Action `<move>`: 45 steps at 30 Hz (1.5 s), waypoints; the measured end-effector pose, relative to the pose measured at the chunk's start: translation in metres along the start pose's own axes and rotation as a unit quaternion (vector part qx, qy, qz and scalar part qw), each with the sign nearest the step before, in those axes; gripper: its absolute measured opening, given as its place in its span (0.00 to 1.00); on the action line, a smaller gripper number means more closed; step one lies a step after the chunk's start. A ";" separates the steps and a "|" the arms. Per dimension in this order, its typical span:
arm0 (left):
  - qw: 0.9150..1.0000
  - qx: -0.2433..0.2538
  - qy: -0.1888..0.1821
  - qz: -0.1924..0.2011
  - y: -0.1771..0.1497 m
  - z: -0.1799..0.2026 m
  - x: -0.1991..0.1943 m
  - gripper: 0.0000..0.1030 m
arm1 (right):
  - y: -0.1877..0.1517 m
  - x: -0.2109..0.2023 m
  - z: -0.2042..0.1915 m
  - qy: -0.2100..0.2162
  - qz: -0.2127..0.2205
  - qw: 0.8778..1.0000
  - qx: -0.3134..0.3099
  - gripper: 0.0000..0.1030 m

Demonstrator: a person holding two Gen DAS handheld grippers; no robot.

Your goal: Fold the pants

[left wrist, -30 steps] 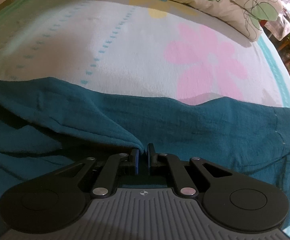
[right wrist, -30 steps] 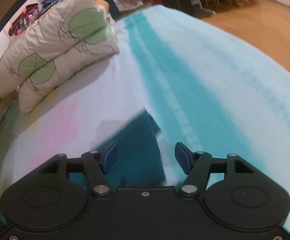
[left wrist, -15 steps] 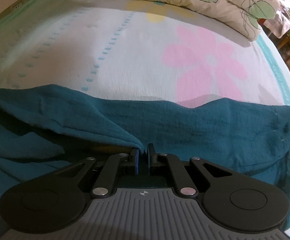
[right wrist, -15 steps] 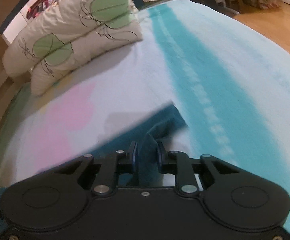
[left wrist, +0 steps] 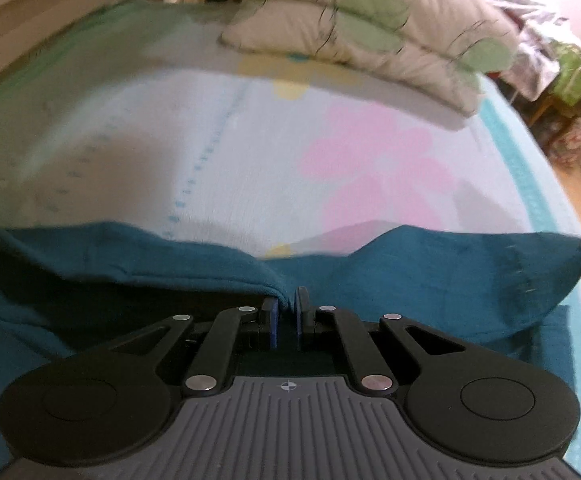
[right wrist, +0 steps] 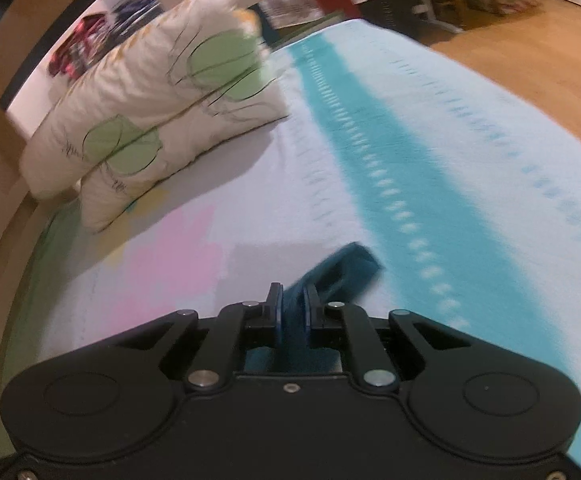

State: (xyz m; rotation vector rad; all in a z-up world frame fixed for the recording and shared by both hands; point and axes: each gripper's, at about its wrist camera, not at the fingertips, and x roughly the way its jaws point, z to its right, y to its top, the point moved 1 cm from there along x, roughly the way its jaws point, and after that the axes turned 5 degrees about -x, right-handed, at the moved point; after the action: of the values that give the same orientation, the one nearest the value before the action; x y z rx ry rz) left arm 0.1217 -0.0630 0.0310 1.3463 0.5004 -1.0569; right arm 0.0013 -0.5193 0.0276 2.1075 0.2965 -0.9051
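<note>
Pants [left wrist: 430, 276], teal, stretch across the bedspread [left wrist: 230, 152]. Left wrist view: left gripper [left wrist: 285, 304] is clamped on a fabric fold; the far corner (near the frame edge) is blurred. Right wrist view: right gripper [right wrist: 293, 304] is closing on the hem; that thin bite may slip under tension. The garment's remainder is hidden.

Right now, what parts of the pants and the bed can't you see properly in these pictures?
- Left wrist view: the near part of the teal pants is covered by the left gripper, and their left end is cut off by the picture's edge.
- Right wrist view: only a blurred bit of pants sticks past the closing right gripper; the rest is hidden behind it.
- Both views: the pillows and bedsheet pattern are blurred by motion.
</note>
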 end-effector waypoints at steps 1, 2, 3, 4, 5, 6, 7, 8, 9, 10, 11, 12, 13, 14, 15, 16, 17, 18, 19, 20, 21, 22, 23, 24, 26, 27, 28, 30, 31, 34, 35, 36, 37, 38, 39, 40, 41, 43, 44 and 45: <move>1.000 0.000 -0.006 0.002 -0.002 0.000 -0.010 0.08 | -0.001 -0.014 0.003 -0.005 0.000 1.000 0.011 0.17; 1.000 0.000 -0.012 0.002 -0.005 0.000 -0.020 0.08 | -0.001 -0.026 0.006 -0.009 0.001 1.000 0.020 0.17; 1.000 0.001 -0.018 0.002 -0.009 0.000 -0.029 0.08 | -0.002 -0.039 0.007 -0.008 0.007 1.000 0.027 0.17; 1.000 0.003 -0.021 0.001 -0.013 0.000 -0.036 0.08 | -0.003 -0.052 0.007 -0.010 0.016 0.999 0.030 0.17; 1.000 0.008 -0.024 0.002 -0.019 0.000 -0.042 0.08 | -0.004 -0.061 0.008 -0.013 0.024 0.999 0.029 0.17; 1.000 0.013 -0.025 0.001 -0.026 -0.001 -0.046 0.08 | -0.006 -0.068 0.008 -0.016 0.031 0.999 0.025 0.20; 1.000 0.016 -0.022 -0.002 -0.031 -0.001 -0.045 0.08 | -0.008 -0.069 0.008 -0.018 0.027 0.999 0.022 0.25; 1.000 0.020 -0.019 -0.009 -0.037 -0.001 -0.042 0.08 | -0.012 -0.066 0.008 -0.017 0.015 1.000 0.021 0.26; 0.999 0.025 -0.015 -0.018 -0.043 -0.001 -0.037 0.08 | -0.018 -0.059 0.010 -0.012 0.000 1.000 0.020 0.28; 0.999 0.024 -0.008 -0.027 -0.047 -0.001 -0.030 0.08 | -0.026 -0.050 0.013 -0.011 -0.013 1.000 0.019 0.29; 0.999 0.020 0.000 -0.040 -0.051 -0.003 -0.021 0.08 | -0.034 -0.042 0.016 -0.014 -0.019 1.000 0.016 0.36; 0.999 0.016 0.003 -0.049 -0.052 -0.005 -0.013 0.08 | -0.045 -0.032 0.020 -0.023 -0.024 0.999 0.009 0.46; 0.998 0.015 0.006 -0.055 -0.053 -0.005 -0.007 0.08 | -0.055 -0.021 0.025 -0.033 -0.034 0.999 0.006 0.48; 0.998 0.016 0.012 -0.060 -0.055 -0.006 -0.001 0.08 | -0.066 -0.011 0.031 -0.042 -0.047 0.998 0.008 0.49; 0.998 0.020 0.015 -0.060 -0.056 -0.005 0.002 0.08 | -0.074 -0.002 0.036 -0.047 -0.058 0.997 0.011 0.49; 0.998 0.026 0.015 -0.060 -0.057 -0.003 0.004 0.08 | -0.082 0.006 0.041 -0.048 -0.067 0.997 0.015 0.49; 0.998 0.035 0.016 -0.057 -0.058 -0.002 0.006 0.08 | -0.089 0.011 0.046 -0.050 -0.067 0.996 0.019 0.49; 0.998 0.041 0.017 -0.053 -0.058 -0.002 0.006 0.08 | -0.093 0.015 0.048 -0.050 -0.062 0.997 0.021 0.49; 0.998 0.047 0.018 -0.049 -0.059 0.000 0.006 0.08 | -0.096 0.016 0.050 -0.046 -0.057 0.997 0.023 0.49; 0.997 0.050 0.018 -0.047 -0.059 0.001 0.008 0.08 | -0.098 0.019 0.052 -0.039 -0.052 0.998 0.027 0.49; 0.997 0.050 0.018 -0.047 -0.059 0.002 0.009 0.07 | -0.099 0.020 0.053 -0.033 -0.048 0.998 0.030 0.49; 0.997 0.049 0.018 -0.048 -0.059 0.002 0.011 0.08 | -0.100 0.023 0.053 -0.027 -0.046 0.998 0.029 0.49; 0.997 0.049 0.017 -0.048 -0.059 0.003 0.013 0.08 | -0.100 0.025 0.053 -0.023 -0.046 0.998 0.026 0.49; 0.997 0.050 0.018 -0.048 -0.060 0.002 0.014 0.08 | -0.101 0.026 0.053 -0.018 -0.044 0.999 0.022 0.49; 0.997 0.052 0.021 -0.048 -0.064 0.000 0.013 0.08 | -0.102 0.029 0.053 -0.008 -0.041 0.999 0.016 0.49; 0.997 0.052 0.021 -0.048 -0.067 0.000 0.013 0.08 | -0.104 0.028 0.055 -0.007 -0.044 0.999 0.013 0.41; 0.997 0.052 0.021 -0.048 -0.068 -0.001 0.011 0.08 | -0.104 0.030 0.053 -0.007 -0.046 0.999 0.008 0.30; 0.997 0.052 0.022 -0.045 -0.069 -0.003 0.010 0.08 | -0.108 0.023 0.049 -0.004 -0.048 0.999 -0.004 0.11; 0.997 0.052 0.022 -0.043 -0.069 -0.003 0.008 0.08 | -0.108 0.019 0.046 -0.004 -0.046 0.999 -0.004 0.11; 0.998 0.056 0.020 -0.030 -0.070 -0.003 -0.005 0.08 | -0.103 -0.007 0.037 -0.006 -0.030 0.999 -0.010 0.10; 0.998 0.058 0.020 -0.025 -0.070 -0.002 -0.011 0.08 | -0.101 -0.018 0.035 -0.008 -0.024 1.000 -0.015 0.09; 0.998 0.063 0.019 -0.018 -0.071 -0.002 -0.018 0.08 | -0.097 -0.030 0.033 -0.009 -0.018 1.000 -0.020 0.09; 0.998 0.066 0.016 -0.009 -0.073 -0.001 -0.026 0.08 | -0.094 -0.043 0.031 -0.011 -0.012 1.000 -0.023 0.09; 0.997 0.069 0.016 -0.001 -0.075 -0.001 -0.033 0.08 | -0.092 -0.058 0.030 -0.016 -0.003 1.000 -0.025 0.09; 0.997 0.073 0.015 0.005 -0.077 0.000 -0.038 0.08 | -0.091 -0.071 0.030 -0.021 0.004 0.999 -0.024 0.09; 0.997 0.076 0.013 0.008 -0.081 0.000 -0.043 0.08 | -0.092 -0.084 0.032 -0.029 0.011 0.999 -0.020 0.09; 0.997 0.079 0.009 0.010 -0.085 0.000 -0.046 0.08 | -0.094 -0.093 0.034 -0.033 0.013 0.999 -0.014 0.09; 0.996 0.093 0.006 0.003 -0.097 0.001 -0.046 0.08 | -0.102 -0.102 0.040 -0.038 0.006 0.999 0.000 0.09; 0.995 0.101 0.010 -0.007 -0.104 0.002 -0.043 0.08 | -0.109 -0.102 0.043 -0.051 -0.007 0.999 0.001 0.09; 0.994 0.103 0.012 -0.020 -0.109 0.002 -0.038 0.08 | -0.115 -0.100 0.046 -0.062 -0.019 0.998 0.004 0.09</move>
State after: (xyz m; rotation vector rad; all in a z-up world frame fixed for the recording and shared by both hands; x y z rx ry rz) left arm 0.0115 -0.0396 0.0040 1.5376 0.4472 -1.1498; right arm -0.1491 -0.4703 0.0097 2.0490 0.2706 -1.0569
